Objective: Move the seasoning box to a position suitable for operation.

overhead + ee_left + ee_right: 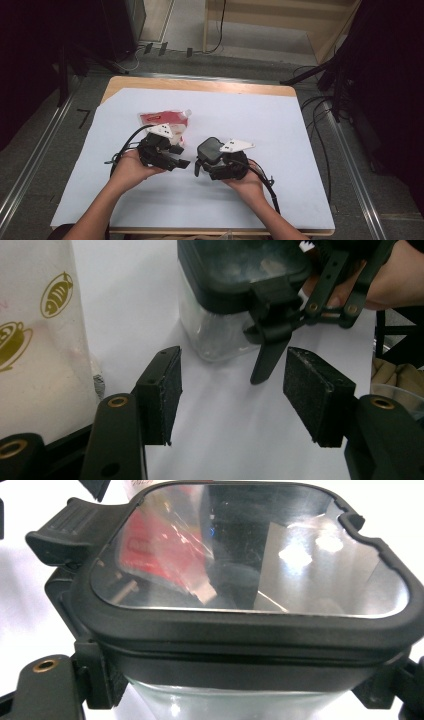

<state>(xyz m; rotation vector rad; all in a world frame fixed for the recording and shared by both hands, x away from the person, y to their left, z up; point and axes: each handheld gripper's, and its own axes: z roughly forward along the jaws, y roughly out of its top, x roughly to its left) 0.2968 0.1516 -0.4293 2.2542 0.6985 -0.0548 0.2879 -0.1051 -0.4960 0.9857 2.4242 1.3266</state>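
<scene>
A white sheet point(280, 150) is spread beneath the fingers of the left gripper point(232, 400) and the right gripper point(206, 157). It is laid over a wooden table point(200, 85), whose bare edge is seen well beyond the fingertips. Black cables point(320, 130) are trailed across the grey floor point(50, 145), well apart from the fingers on the right. A pale wooden frame point(280, 20) is seen far beyond them.

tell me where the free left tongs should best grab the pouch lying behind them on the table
Probably at the pouch's near lower body. It lies flat on the white sheet with its capped spout at the far right corner, so the wide soft panel is the easiest part to pinch. The left tongs stand open and empty beside it. Come from the near side, one jaw sliding under the edge.
</scene>
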